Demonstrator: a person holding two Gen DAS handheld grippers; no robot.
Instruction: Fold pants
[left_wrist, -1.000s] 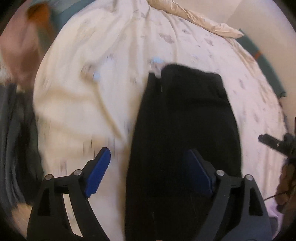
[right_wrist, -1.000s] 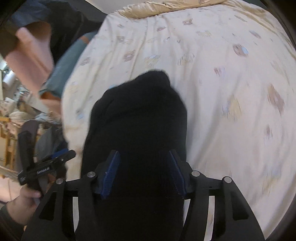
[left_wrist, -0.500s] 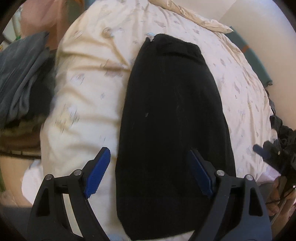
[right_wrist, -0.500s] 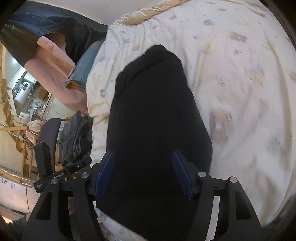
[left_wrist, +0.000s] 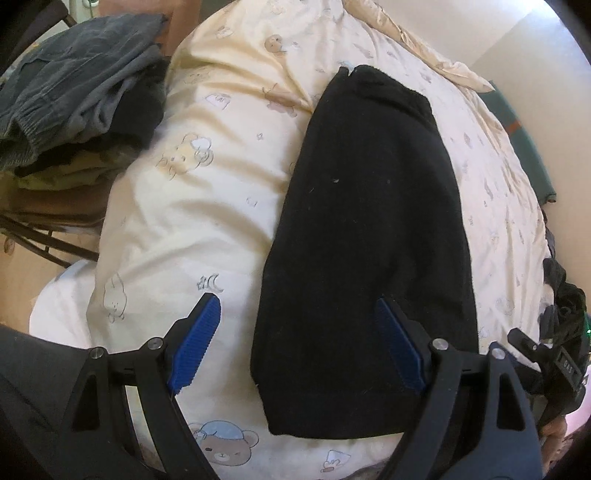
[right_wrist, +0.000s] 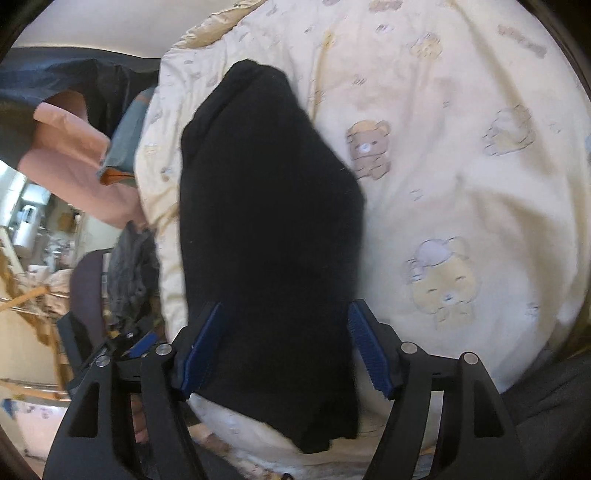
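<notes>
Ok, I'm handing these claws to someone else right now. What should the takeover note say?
Left claw: open, holding nothing, above the near left edge of the black pants.
Right claw: open, jaws have just been opening, with the pants' near end below and between them, not gripped.
Pants: lying flat as one long narrow strip on the bear-print duvet, apparently already folded lengthwise.
A pile of other clothes sits off the bed's left side.
Left to do: probably fold the strip end to end, then set it aside.
</notes>
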